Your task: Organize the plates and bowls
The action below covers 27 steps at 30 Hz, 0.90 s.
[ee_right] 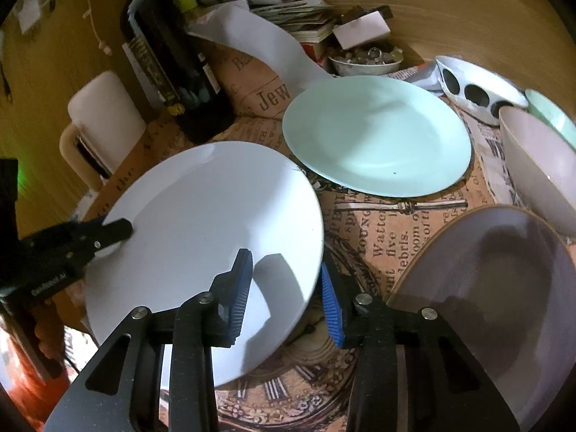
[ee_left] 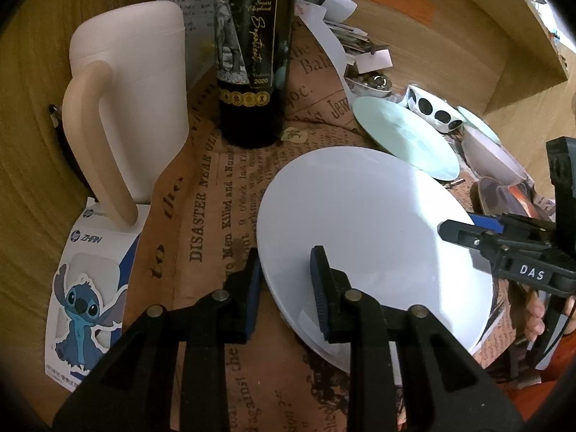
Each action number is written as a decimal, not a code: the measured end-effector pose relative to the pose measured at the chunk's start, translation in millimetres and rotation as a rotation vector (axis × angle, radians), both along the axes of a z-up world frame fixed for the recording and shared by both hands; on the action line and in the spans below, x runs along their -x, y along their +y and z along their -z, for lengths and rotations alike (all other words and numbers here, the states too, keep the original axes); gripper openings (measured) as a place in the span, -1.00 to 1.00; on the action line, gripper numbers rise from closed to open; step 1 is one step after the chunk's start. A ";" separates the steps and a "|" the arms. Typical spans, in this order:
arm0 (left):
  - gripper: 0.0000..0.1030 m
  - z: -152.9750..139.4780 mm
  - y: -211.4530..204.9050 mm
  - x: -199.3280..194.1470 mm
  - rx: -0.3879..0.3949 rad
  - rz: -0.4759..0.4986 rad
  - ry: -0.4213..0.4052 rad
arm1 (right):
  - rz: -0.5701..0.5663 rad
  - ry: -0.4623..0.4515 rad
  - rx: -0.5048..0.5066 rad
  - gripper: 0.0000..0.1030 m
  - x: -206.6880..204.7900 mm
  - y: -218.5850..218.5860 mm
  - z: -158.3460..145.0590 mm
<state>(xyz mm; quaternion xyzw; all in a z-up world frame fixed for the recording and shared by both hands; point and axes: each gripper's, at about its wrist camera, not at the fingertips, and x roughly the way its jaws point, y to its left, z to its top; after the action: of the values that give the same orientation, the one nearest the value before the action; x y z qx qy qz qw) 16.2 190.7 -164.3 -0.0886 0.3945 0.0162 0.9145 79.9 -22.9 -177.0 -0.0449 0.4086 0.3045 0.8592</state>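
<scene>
Black fingers with blue pads fill the foreground of both views. At about nine o'clock on the white plate (ee_left: pixel 374 248), the left gripper (ee_left: pixel 286 291) straddles the rim, one pad beneath the edge and one above, closed on it. At about three o'clock the right gripper (ee_right: pixel 284 295) brackets the opposite rim, its left pad over the plate and its right pad just outside the edge; whether the pads press the plate cannot be told. Left of the plate stands a white jug (ee_left: pixel 144 82), and a dark wine bottle (ee_left: pixel 252 54) stands at twelve o'clock. Farther right, at about one o'clock, lies the pale green plate (ee_right: pixel 378 136). A grey plate (ee_right: pixel 496 288) sits at four o'clock, with a grey bowl (ee_right: pixel 540 169) beyond it, all on the newspaper-print tablecloth (ee_right: pixel 388 223).
</scene>
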 end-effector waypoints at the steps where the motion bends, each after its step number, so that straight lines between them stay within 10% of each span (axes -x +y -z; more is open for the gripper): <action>1: -0.48 -0.3 -0.2 0.2 0.000 -0.003 -0.001 | 0.002 -0.001 -0.004 -0.36 0.8 -0.3 -0.3; 27: -0.48 -18.7 -22.2 -1.2 0.000 -0.022 -0.056 | 0.039 -0.104 -0.051 -0.35 11.2 -25.1 -26.4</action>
<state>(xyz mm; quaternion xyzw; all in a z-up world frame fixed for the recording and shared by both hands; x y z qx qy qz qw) 17.4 168.6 -145.6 -0.0933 0.3676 0.0236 0.9250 68.6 -48.1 -150.6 -0.0309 0.3566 0.2952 0.8859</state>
